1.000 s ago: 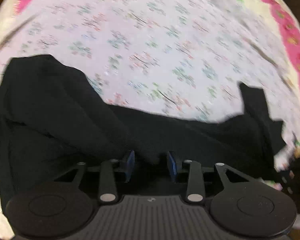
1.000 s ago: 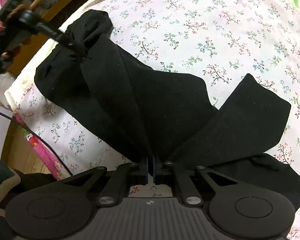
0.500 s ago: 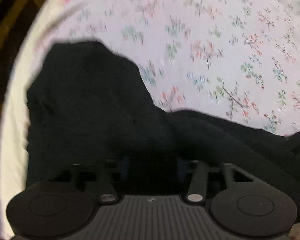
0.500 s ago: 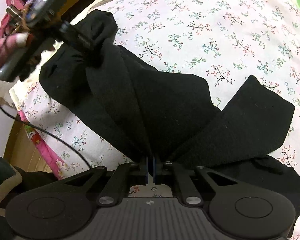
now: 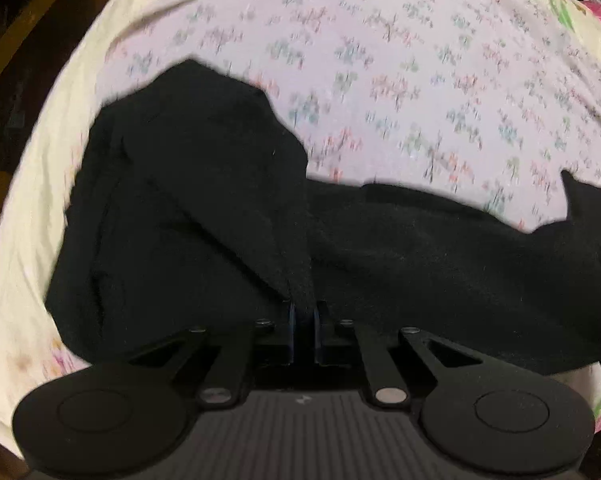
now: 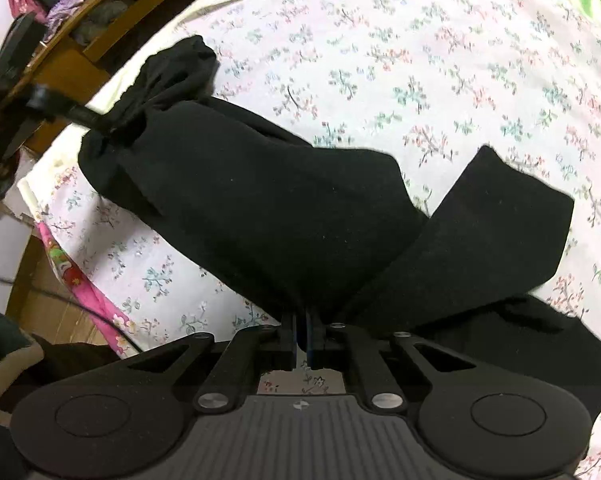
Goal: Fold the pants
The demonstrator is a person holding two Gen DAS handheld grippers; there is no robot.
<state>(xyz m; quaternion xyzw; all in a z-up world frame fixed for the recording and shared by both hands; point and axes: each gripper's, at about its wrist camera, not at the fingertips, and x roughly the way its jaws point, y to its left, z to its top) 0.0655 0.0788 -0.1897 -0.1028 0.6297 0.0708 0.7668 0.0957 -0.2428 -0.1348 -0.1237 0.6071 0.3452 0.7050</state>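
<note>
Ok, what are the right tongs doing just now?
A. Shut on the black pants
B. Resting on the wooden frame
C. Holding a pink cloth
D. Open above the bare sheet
A: the right tongs are pinched shut on a fold of the black pants, over the floral sheet.

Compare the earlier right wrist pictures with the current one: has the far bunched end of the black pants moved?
Yes. The bunched end of the pants has shifted away from the bed's wooden edge, further onto the floral sheet.

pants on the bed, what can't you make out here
- Left wrist view: pants run behind the left gripper, jaws closing on a fold; waist or leg unclear.
- Sheet print blurred.
- Right wrist view: right gripper covers its pinched edge; lower right part cut off.
</note>
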